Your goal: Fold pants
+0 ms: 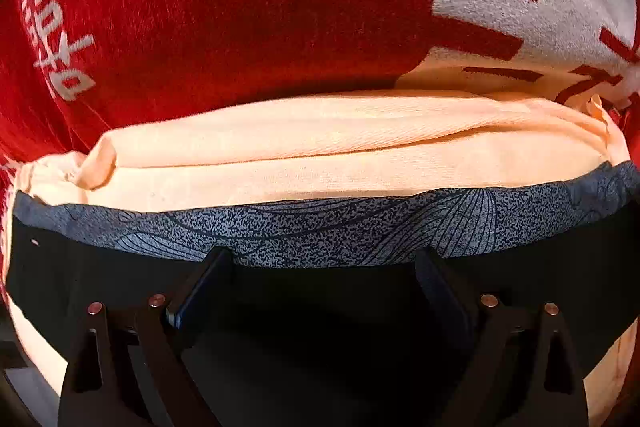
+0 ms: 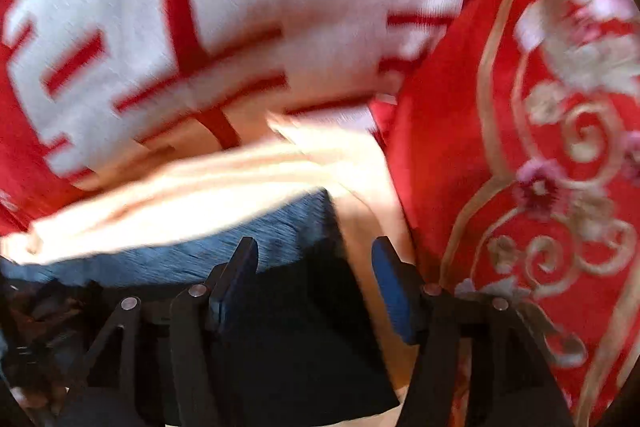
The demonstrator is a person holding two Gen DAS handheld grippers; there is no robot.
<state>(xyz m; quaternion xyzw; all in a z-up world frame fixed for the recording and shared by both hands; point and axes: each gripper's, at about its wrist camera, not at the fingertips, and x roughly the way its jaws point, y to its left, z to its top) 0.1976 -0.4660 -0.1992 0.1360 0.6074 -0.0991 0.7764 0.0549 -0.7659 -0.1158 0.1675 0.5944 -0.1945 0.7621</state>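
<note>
One pair of pants (image 1: 320, 163), long axis crosswise; left tongs (image 1: 324, 267) and right tongs (image 2: 316, 259) both released.

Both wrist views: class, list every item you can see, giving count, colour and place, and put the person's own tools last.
pants: one, black with a blue-grey patterned band, nearest both cameras.
peach cloth: one, pale peach, folded, lying under and beyond the pants.
blanket: one, red with white lettering, spread beneath everything.
embroidered cushion: one, red with gold and pink flowers, right side of the right wrist view.
left gripper: one, black, fingers spread over the pants.
right gripper: one, black, fingers spread over the pants' edge.
</note>
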